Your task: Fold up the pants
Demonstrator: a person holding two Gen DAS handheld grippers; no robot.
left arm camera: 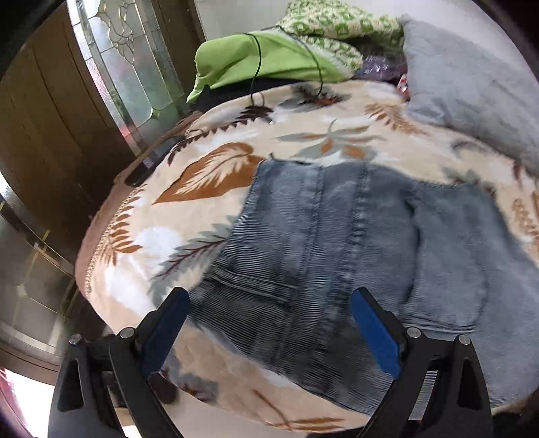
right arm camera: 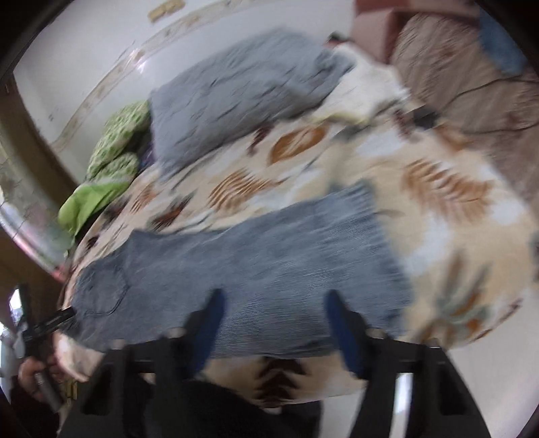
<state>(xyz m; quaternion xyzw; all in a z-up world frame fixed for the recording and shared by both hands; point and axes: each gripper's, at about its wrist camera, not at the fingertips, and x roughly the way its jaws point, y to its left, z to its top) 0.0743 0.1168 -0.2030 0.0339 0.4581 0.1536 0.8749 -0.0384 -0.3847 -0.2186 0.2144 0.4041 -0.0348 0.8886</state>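
Note:
Grey-blue jeans (left arm camera: 337,236) lie flat on a leaf-patterned blanket (left arm camera: 209,175), back pocket up, near the bed's front edge. My left gripper (left arm camera: 269,300) hovers over their waist end with its blue-padded fingers wide apart and nothing between them. The right wrist view is blurred. It shows the same jeans (right arm camera: 252,262) stretched across the blanket (right arm camera: 438,209). My right gripper (right arm camera: 274,300) stands over their near edge with the jaws apart, and I see no fabric pinched. At that view's left edge a hand holds the left gripper (right arm camera: 50,323) by the jeans' pocket end.
A grey pillow (left arm camera: 471,94) lies at the back right, with a green cloth (left arm camera: 252,64) and a green-patterned blanket (left arm camera: 337,23) behind. A black cable (left arm camera: 259,67) runs over the green cloth onto the bed. A wooden door with leaded glass (left arm camera: 124,67) stands left.

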